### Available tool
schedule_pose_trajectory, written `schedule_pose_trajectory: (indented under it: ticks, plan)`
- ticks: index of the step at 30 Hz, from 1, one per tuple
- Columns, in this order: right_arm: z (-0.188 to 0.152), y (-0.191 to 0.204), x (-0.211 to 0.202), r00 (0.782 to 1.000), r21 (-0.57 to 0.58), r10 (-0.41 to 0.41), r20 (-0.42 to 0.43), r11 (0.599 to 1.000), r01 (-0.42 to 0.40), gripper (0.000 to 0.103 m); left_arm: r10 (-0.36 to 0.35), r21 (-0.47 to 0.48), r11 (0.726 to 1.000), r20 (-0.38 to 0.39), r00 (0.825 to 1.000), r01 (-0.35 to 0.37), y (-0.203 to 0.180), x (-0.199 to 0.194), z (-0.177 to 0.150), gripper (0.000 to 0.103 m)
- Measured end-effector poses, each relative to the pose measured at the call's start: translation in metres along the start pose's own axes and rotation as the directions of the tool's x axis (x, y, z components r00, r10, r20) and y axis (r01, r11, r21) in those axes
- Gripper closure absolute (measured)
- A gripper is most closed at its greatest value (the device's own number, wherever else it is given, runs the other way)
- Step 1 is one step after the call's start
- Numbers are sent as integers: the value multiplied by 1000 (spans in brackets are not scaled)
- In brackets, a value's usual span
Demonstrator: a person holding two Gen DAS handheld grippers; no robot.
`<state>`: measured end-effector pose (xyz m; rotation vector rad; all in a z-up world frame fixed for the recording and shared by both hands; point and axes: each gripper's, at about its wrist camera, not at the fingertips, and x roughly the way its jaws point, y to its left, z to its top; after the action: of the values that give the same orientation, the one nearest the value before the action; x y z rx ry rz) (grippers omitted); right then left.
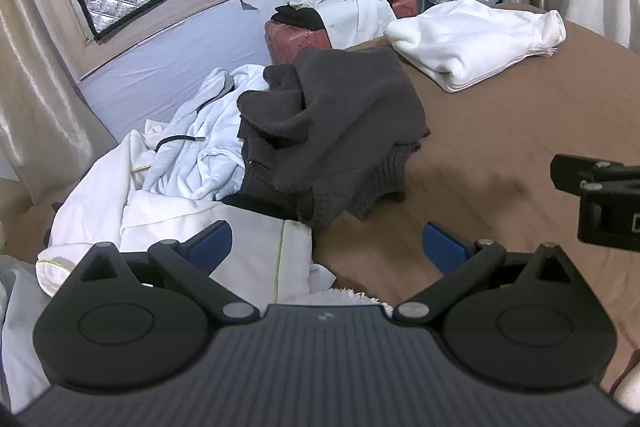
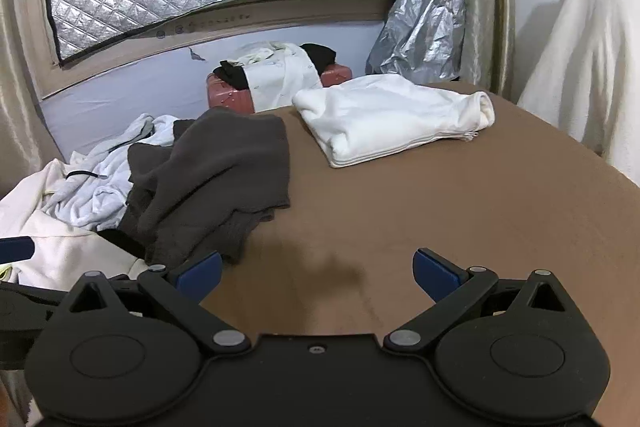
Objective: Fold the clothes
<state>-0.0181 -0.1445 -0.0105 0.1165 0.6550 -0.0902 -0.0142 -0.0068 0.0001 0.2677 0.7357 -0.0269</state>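
Both tools are empty: the left gripper point(image 1: 326, 247) and the right gripper point(image 2: 318, 273) hold their blue pads wide apart above the brown table point(image 2: 460, 227), presumably ready for the next garment. A folded white garment point(image 2: 394, 117) sits set aside at upper right. The grey sweater point(image 2: 212, 179) lies crumpled at centre left on an unsorted white heap point(image 1: 192, 155) (judged next). Only the left view shows a cream garment point(image 1: 248, 247) under its pads.

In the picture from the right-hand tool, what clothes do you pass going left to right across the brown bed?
Cream garment → pale blue hoodie → dark grey sweater → folded white top.
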Motion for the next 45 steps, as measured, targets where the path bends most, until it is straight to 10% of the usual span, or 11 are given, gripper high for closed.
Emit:
schedule_pose_trajectory:
  ticks: [16,24,31,36,40,43,45]
  plan:
    - [-1,-5,1,1000,43,23,18,999,-24,0,-98,-179,980,-33,995,90,23,7,21,0]
    - [-15,-40,17,922,372,355,155,843,-387,0,-81,-271,959,15,997,82,41,9,47,0]
    - [10,-53,68,872,481,468,144,737,-475,0,-119,-504,856,22,993,114,67,70,120,0]
    - [30,-48,89,898,385,426,105,815,-432,0,-158,-534,829,58,986,164,69,111,133,0]
    - [34,-63,136,889,480,448,95,762,-435,0,-188,-556,806,88,978,204,70,143,142,0]
    - [40,-63,175,865,512,497,73,725,-460,4,-63,-592,802,45,997,77,74,172,117,3]
    - [47,-52,202,856,465,516,24,752,-466,27,25,-659,752,8,1000,-13,88,189,93,5]
